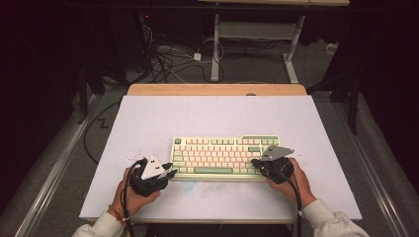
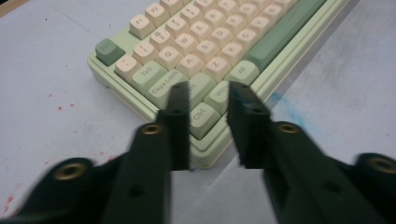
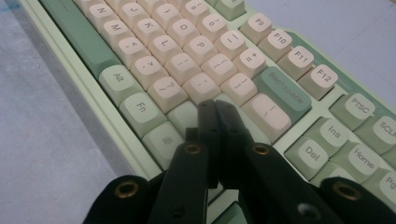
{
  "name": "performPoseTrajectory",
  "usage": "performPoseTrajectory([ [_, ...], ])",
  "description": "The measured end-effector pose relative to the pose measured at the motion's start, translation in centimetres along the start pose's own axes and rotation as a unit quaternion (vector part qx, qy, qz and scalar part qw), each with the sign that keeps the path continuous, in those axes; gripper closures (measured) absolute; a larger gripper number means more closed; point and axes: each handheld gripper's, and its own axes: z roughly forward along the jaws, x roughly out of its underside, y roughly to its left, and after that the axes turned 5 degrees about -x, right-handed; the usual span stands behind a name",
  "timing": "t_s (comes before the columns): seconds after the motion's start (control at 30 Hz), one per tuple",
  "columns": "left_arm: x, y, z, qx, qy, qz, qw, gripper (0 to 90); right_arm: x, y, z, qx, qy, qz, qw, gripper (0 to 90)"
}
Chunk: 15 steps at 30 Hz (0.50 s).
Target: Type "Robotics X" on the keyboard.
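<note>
While working the right hand-held gripper (image 3: 215, 105), shut tight with nothing between its jaws, use the joined tip as a single finger. Come down straight and light on one keycap only, in the right-hand block just below the Backspace key (image 3: 282, 93). Avoid sliding sideways onto neighbouring caps, and lift clear before moving on.

Bring the left hand-held gripper (image 2: 208, 86) in narrow, with a slim gap showing between the jaws and no keycap pinched in it. Aim it over the Ctrl key (image 2: 201, 114) and the pale green caps around it. Square the jaws to the key rows before any press or pinch, so that neither jaw catches the keyboard's raised rim.

Outward from both tips: keyboard (image 1: 217, 153) flat on the counter (image 1: 197, 118), a little right of its middle and nearer its near edge, long side parallel to that edge. Left tips at the keyboard's near-left corner, right tips over its near-right end, hands resting behind them toward the counter's near edge.
</note>
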Motion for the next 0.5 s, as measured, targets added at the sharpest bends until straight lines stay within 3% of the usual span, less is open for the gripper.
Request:
performPoseTrajectory([
  [0.1, -0.5, 0.4, -0.3, 0.000, 0.004, -0.001, 1.0000, 86.8, 0.0, 0.0, 0.0, 0.001, -0.001, 0.001, 1.0000, 89.8],
  [0.5, -3.2, 0.5, 0.5, 0.013, 0.026, 0.013, 0.9995, 87.1, 0.1, 0.1, 0.0, 0.004, -0.001, 0.000, 1.0000, 89.8],
])
